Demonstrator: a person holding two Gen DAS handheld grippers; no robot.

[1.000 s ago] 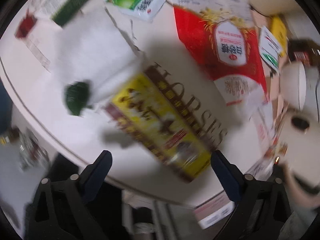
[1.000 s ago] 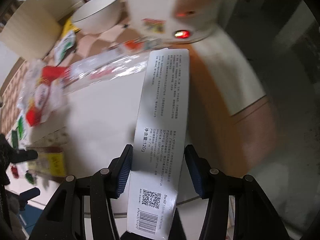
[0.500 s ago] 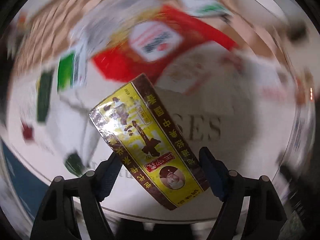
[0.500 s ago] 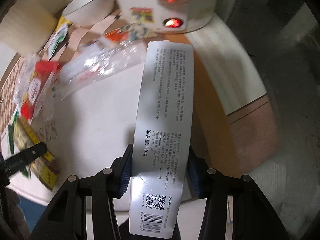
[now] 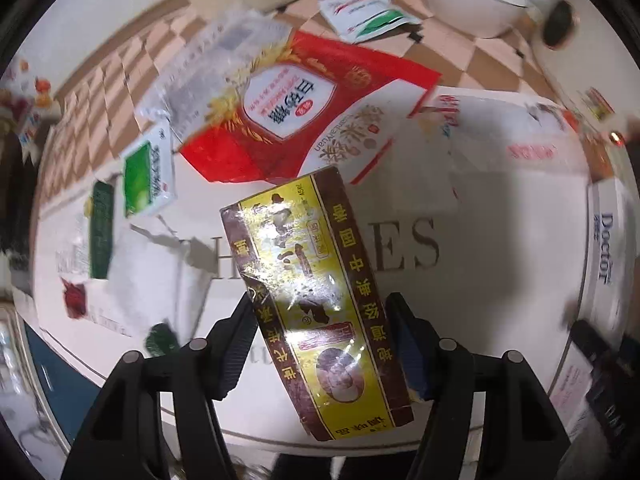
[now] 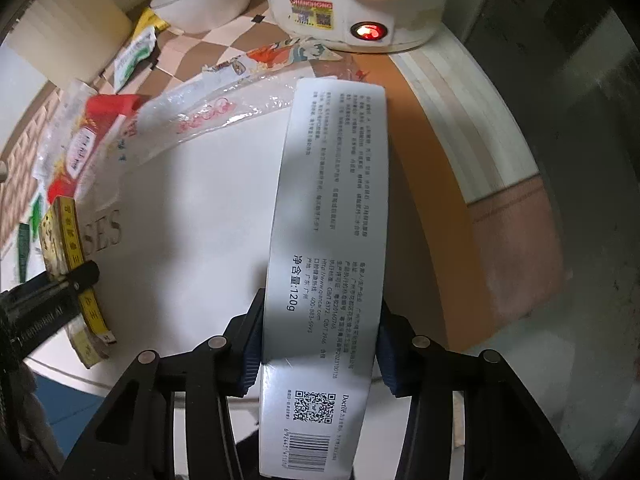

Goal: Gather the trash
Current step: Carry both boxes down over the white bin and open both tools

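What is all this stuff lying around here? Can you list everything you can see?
yellow and brown box: one, between the left gripper's closing jaws
white toothpaste box: one, clamped in the right gripper
red bag: one, on the table
green sachets: two at least, left of the red bag
clear plastic wrapper: one, crumpled, beyond the white box
white bowl: one, at the back
rice cooker: one, cream, red light on
round table: one, white
left gripper: black, blue pads
right gripper: black, blue pads
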